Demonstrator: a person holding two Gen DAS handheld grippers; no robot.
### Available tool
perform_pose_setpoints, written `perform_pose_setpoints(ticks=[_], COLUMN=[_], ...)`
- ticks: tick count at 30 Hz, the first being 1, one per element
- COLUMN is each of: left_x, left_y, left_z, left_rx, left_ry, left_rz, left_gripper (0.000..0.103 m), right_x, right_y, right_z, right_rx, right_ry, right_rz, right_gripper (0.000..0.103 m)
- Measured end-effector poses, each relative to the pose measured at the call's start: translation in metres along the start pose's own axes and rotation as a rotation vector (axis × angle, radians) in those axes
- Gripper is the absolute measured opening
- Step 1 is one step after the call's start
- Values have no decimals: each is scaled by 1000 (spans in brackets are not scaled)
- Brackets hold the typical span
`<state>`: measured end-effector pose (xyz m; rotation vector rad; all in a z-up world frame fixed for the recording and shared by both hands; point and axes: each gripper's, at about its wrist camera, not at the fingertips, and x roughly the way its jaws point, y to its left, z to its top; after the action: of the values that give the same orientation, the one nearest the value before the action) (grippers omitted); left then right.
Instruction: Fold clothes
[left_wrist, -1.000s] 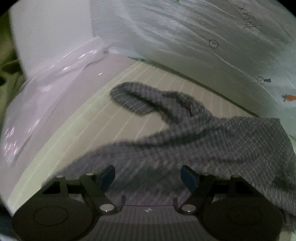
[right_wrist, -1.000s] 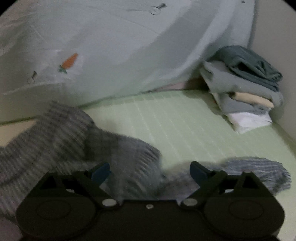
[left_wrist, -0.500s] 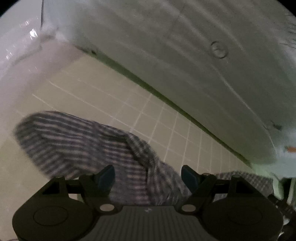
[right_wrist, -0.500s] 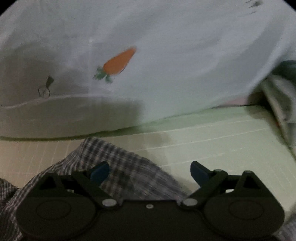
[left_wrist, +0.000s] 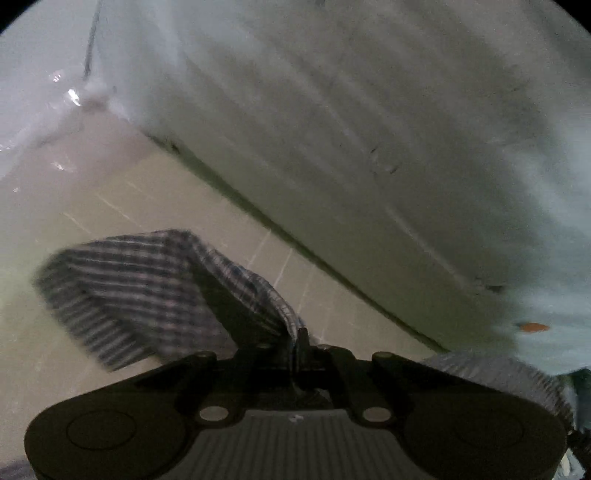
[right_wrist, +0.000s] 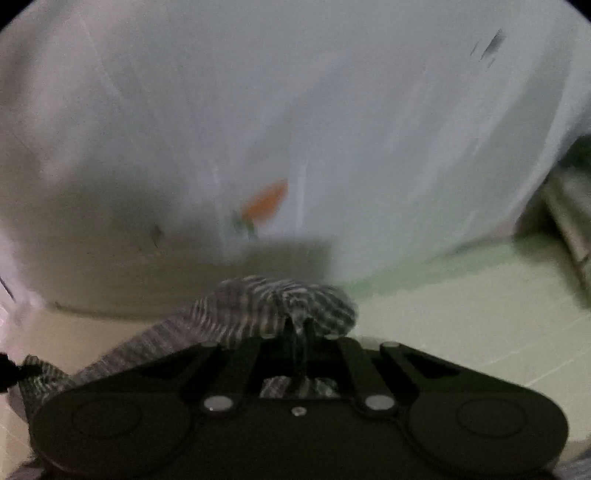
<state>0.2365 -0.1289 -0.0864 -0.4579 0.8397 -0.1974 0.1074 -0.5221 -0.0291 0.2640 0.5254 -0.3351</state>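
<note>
Left wrist view: left gripper jaws just closed, pinching edge of checked garment at lower centre; cloth fans to lower left over green mattress; thin pinch may slip if pulled hard.

Right wrist view: right gripper jaws just closed on bunched garment, lower centre; bunch may hold extra layers, skewing fold; pale sheet close behind, could snag.

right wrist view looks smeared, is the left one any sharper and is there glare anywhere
Right wrist view: dim and motion-blurred, the carrot print and checked cloth smeared, a dark shadow on the sheet below the carrot. Left wrist view: also dim, slightly sharper, cloth stripes readable; small glare spots on the plastic at upper left; fisheye bends the edges in both.
</note>
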Motion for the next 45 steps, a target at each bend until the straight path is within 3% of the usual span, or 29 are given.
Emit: perform_pose_setpoints(ticks=[3,6,10,12,16,18,23,25,30,37,40,42,43,45], left_x=[-26,-27,-44,-56,-68,-65,-52,-42,-7,45,57,64,67,70], left_y=[14,37,60,64,73,83,105,111,128,138,130,124,120,114], left_z=[-48,-102,-129,-122,-92,-74,-31,-14,19,35,35,32,30,27], left_rx=[-8,-28,-139,-153,-135,-142,-150,-143,-174,-134,-64,-14,14,71], left_ry=[102,253,298,240,124,92,29,22,37,76,82,77,74,64], left_rz=[53,147,163,174,233,280,356,377,378,383,372,390,407,442], left_gripper=[1,2,6,22,41,49,59,62,71,72,75,71,68,44], right_x=[-48,-54,-47,-52,-64,-66,-69,-66,-39,-14,-5,1,5,14], right_y=[-7,-13,-19,-21,-27,-28,-24,-23,-20,-19,-15,-10,-8,-3], right_z=[-19,-75,-141,-152,-136,-123,-95,-87,-80,-83,-82,-81,-80,-79], right_rx=[6,-10,32,77,194,244,279,276,238,225,203,198,193,184], right_ry=[-22,133,346,364,283,234,130,110,160,231,255,265,268,284], right_rz=[-4,-47,-127,-136,-129,-130,-124,-137,-212,-275,-282,-277,-272,-266], right_gripper=[3,3,6,9,46,55,67,78,81,84,84,85,86,86])
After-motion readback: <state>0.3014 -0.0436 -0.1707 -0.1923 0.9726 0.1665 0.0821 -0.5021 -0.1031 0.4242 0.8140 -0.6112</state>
